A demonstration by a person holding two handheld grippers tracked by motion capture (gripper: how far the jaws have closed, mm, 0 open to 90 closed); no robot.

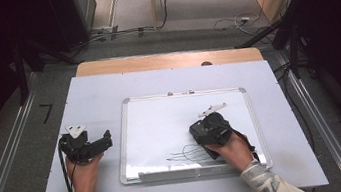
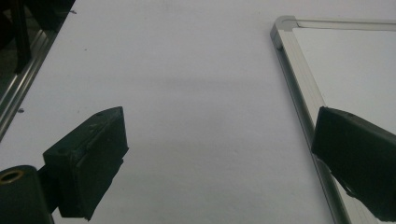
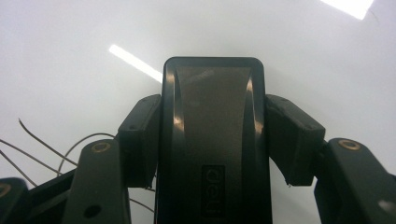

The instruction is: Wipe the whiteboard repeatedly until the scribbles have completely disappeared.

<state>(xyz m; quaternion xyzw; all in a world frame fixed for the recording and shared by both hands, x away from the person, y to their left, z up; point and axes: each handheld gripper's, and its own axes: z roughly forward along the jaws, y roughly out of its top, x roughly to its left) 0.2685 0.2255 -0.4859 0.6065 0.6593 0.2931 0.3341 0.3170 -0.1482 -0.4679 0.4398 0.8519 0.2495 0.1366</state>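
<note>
Right claw (image 3: 212, 140) is clamped on a black rectangular whiteboard eraser with a glossy plastic back (image 3: 212, 140), one pad pressed against each long side of it. In the high view the right claw (image 1: 209, 130) sits over the lower right part of the large white rectangular whiteboard with a silver metal frame (image 1: 133, 131), held down toward the writing surface by the person's right hand (image 1: 234, 150). The left claw (image 2: 219, 154) is spread wide with nothing between its pads; in the high view the left claw (image 1: 89, 145) rests on the counter just left of the board's left edge, in the person's left hand (image 1: 84, 171).

Broadest of all is the pale grey-white flat counter (image 1: 87, 95), whose light wooden back strip (image 1: 168, 60) shows along the far edge. The whiteboard lies flat at the middle of it, its long sides running left to right, with a narrow silver pen tray (image 1: 169, 174) along the near edge. In the left gripper view the board's silver frame (image 2: 299, 79) runs down the right side, with its rounded corner at the top, and the right-hand pad overlaps it.

Smallest are the thin black marker lines (image 1: 187, 154), a few loose curved strokes on the board just left of the right claw and above the tray. In the right gripper view the same strokes (image 3: 42, 144) curl at the lower left, beside the eraser.
</note>
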